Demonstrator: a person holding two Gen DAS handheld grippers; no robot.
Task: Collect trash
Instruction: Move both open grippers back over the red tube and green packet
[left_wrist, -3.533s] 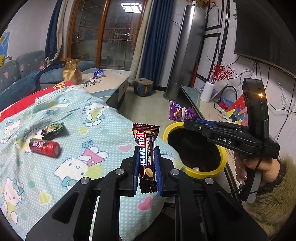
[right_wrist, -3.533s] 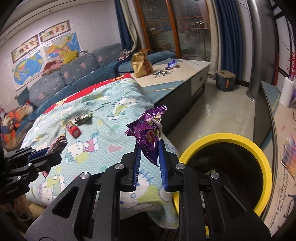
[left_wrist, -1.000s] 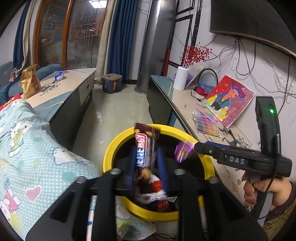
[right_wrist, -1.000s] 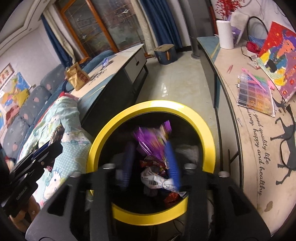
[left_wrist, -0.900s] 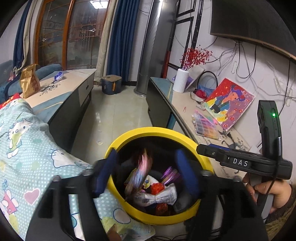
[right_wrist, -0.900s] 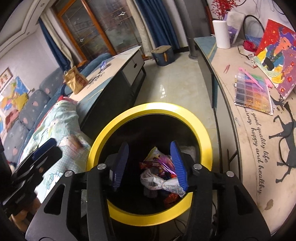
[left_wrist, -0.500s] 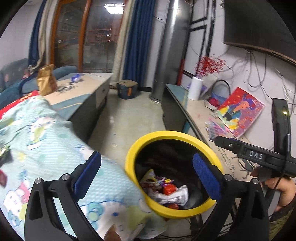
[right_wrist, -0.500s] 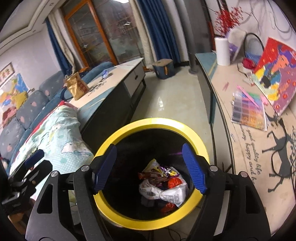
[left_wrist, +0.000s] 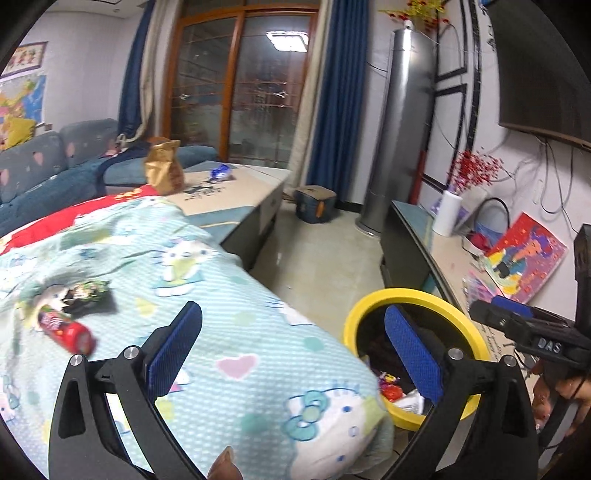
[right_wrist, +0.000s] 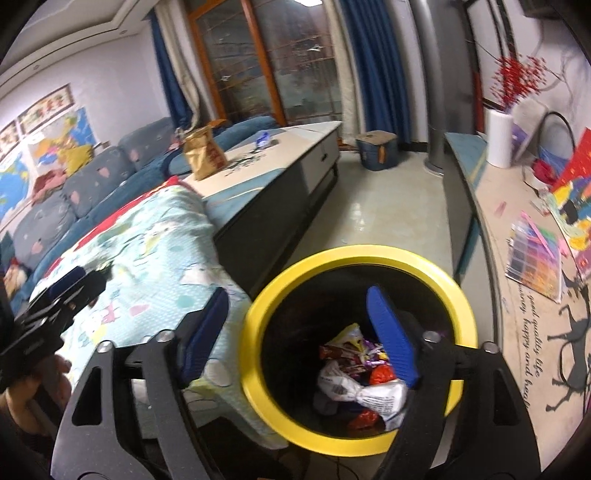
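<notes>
Blanket (left_wrist: 236, 295) hiding bin (left_wrist: 421, 295) rim (left side), wrappers (right_wrist: 362, 373) jumbled, 2 grippers spread

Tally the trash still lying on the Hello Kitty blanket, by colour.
Red cylindrical packet: 1
Dark green-and-black wrapper: 1
Total: 2, both lying on the blanket, outside the yellow bin.
</notes>
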